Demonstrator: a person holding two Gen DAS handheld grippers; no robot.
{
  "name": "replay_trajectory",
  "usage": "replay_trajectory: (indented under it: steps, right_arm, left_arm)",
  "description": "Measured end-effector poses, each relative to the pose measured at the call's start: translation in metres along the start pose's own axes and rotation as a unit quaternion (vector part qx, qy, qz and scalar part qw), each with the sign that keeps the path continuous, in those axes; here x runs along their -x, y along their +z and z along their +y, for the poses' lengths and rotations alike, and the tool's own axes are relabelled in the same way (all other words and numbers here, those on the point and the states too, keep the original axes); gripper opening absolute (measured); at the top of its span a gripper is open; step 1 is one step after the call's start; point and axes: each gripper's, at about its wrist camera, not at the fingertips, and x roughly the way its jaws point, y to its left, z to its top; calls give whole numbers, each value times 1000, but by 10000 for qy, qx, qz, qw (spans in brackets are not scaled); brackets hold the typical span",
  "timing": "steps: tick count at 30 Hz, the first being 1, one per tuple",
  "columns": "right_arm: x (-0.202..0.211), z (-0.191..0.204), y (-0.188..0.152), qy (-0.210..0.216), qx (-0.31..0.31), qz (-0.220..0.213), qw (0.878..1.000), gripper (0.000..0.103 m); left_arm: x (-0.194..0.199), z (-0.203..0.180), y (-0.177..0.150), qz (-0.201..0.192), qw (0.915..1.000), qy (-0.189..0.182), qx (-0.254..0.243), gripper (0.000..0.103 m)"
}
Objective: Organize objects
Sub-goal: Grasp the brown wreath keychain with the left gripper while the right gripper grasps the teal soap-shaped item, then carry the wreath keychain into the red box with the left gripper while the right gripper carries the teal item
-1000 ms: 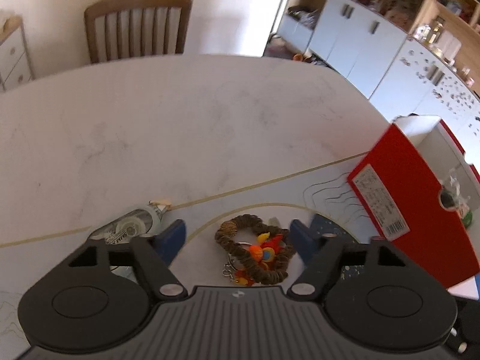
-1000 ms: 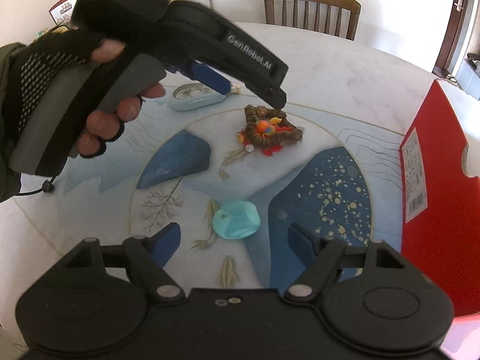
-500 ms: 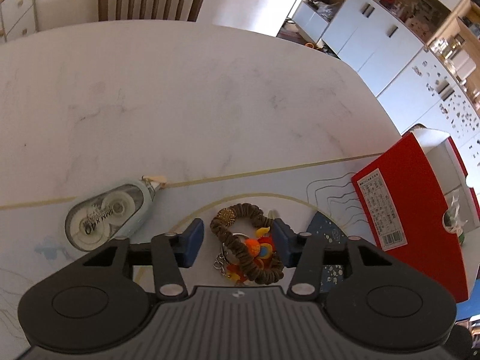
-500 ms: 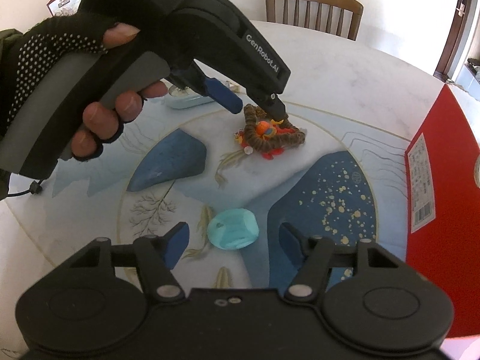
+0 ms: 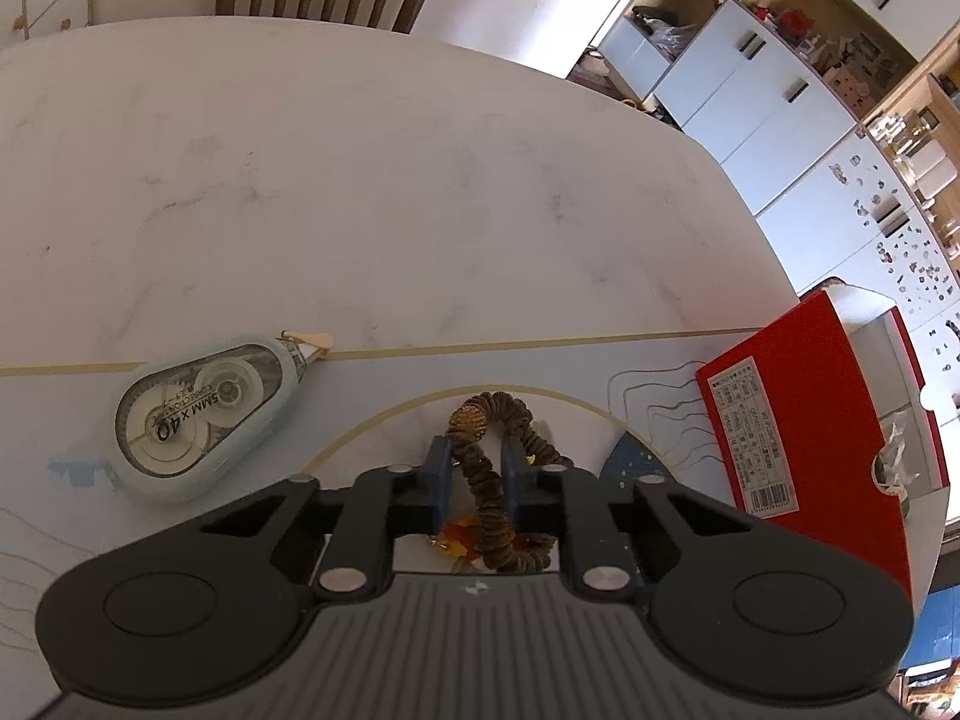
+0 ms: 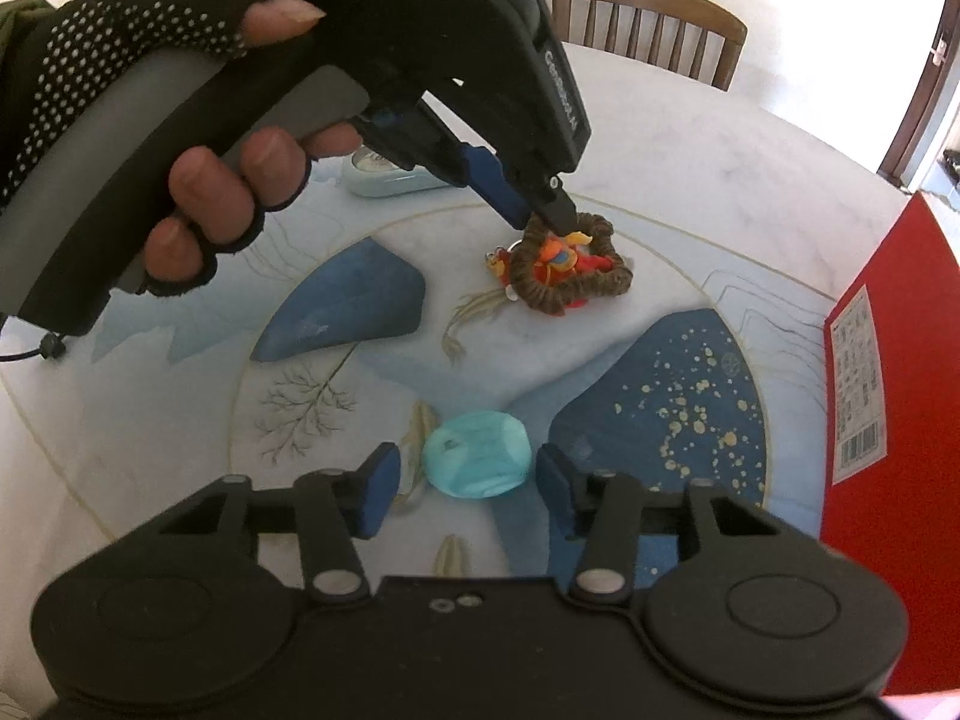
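Marble table (image 5: pixel 360 180): left gripper (image 5: pixel 475 480) fingers closing on brown scrunchie (image 5: pixel 498 420); right gripper (image 6: pixel 468 489) fingers closing (not touching) around blue stone (image 6: pixel 477 463).

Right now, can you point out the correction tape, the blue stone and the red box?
correction tape (image 5: pixel 201 420): left wrist view, on its clear casing over the wheels.
blue stone (image 6: pixel 477 454): right wrist view, on the middle of its top face.
red box (image 5: pixel 828 414): left wrist view, on its red side wall.

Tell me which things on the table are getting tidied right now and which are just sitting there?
Being tidied:
- brown coil keychain, pinched as the left gripper closes
- turquoise stone, between the closing right gripper pads, not yet touched
- red box, probably for storing

Just lying about:
- correction tape
- wooden chair
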Motion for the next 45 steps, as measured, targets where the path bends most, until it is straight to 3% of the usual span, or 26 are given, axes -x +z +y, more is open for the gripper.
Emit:
replay_trajectory:
  steps: [2,14,27,45]
  right_arm:
    - [1,1,-1,-38,35,-29,10000,38]
    - [22,-9,-8,7,-229,-269,9994,38]
    - [97,-43,-23,202,-785,-594,9949,38]
    - [194,-114,-59,-176,-871,-1006,9909,38]
  left_arm:
    - [1,-1,-1,-53,10000,32,-40,10]
    - [27,-23,-6,-301,9987,-184,-375,7]
    - [76,-72,-24,-399,9936,-455,-951,7]
    - [133,-156,-52,-715,9834,-748,-1487,7]
